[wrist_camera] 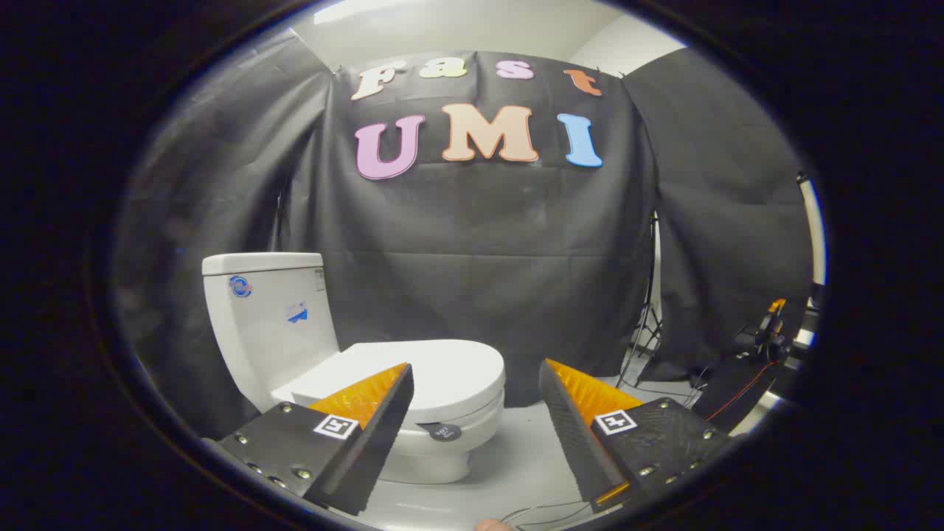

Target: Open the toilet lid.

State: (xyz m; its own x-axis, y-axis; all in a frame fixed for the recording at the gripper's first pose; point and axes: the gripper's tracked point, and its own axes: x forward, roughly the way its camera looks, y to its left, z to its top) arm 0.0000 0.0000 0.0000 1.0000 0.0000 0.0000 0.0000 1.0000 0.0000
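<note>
Two gripper [476,376] fingers spread wide apart, nothing between them, ribbed pads facing inward, flat bolted plates with square markers behind them. Left finger [369,424] overlaps the front of the toilet in view; cannot tell if it touches. Right finger [571,424] is off to the side, over bare floor.

White glossy ceramic toilet [295,332] stands on the pale smooth floor [531,450], just ahead of the fingers, toward the left one. Its smooth oval white plastic lid [442,369] is down, lying flat on the seat. Lid's long axis runs from the tank out to the rounded front, which points toward the right finger. Small dark round tag [443,431] on the bowl front under the lid's rim. Boxy tall tank [265,310] with flat cover sits at the back, two small stickers on its side.

Wrinkled black cloth wall [501,280] hangs behind the toilet. Thin metal tripod stand [647,324] at the cloth's gap beyond the right finger; dark equipment with cables [759,346] farther right on the floor.
</note>
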